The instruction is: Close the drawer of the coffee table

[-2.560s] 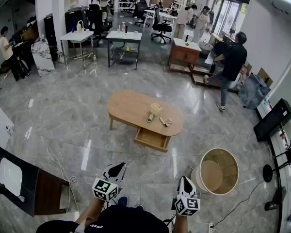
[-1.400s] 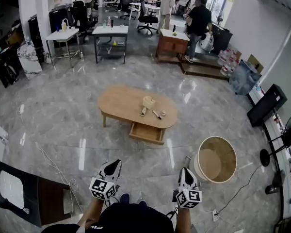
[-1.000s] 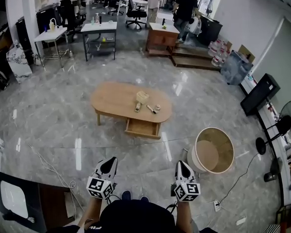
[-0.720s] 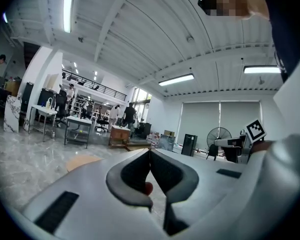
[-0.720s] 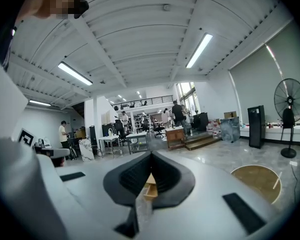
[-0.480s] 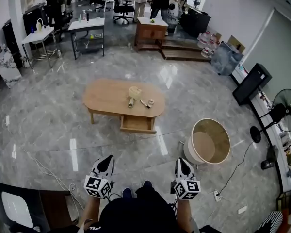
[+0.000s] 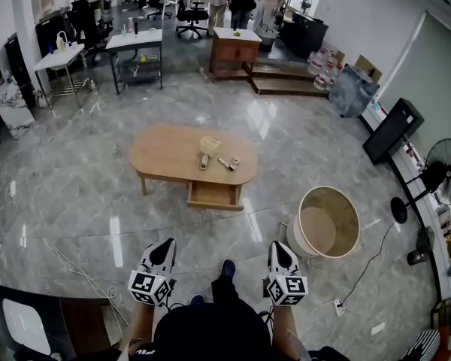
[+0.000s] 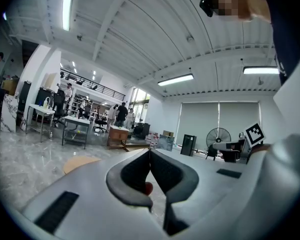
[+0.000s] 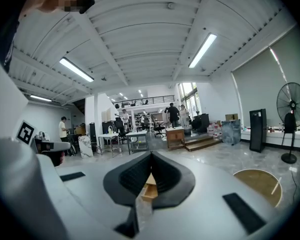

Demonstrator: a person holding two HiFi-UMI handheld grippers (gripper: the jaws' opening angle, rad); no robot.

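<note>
The oval wooden coffee table (image 7: pixel 173 153) stands on the grey floor some way ahead of me. Its drawer (image 7: pixel 214 195) is pulled out on the near side. Small items lie on the top, among them a pale box (image 7: pixel 209 144). My left gripper (image 7: pixel 164 251) and right gripper (image 7: pixel 279 250) are held low and near my body, far short of the table, both shut and empty. In the left gripper view the jaws (image 8: pixel 150 151) meet at the tips, with the table top (image 8: pixel 80 163) to their left. In the right gripper view the drawer (image 9: pixel 149 189) shows through the gap below the closed tips (image 9: pixel 151 155).
A round wooden tub (image 7: pixel 327 222) stands on the floor right of the table. A fan (image 7: pixel 443 183) and a black panel (image 7: pixel 391 130) line the right wall. A dark cabinet (image 7: pixel 30 329) sits at the lower left. Desks and people are at the far end.
The view has swung, so the table now sits further left and higher in the picture. A foot has stepped forward between the grippers. Both grippers stay shut and low.
</note>
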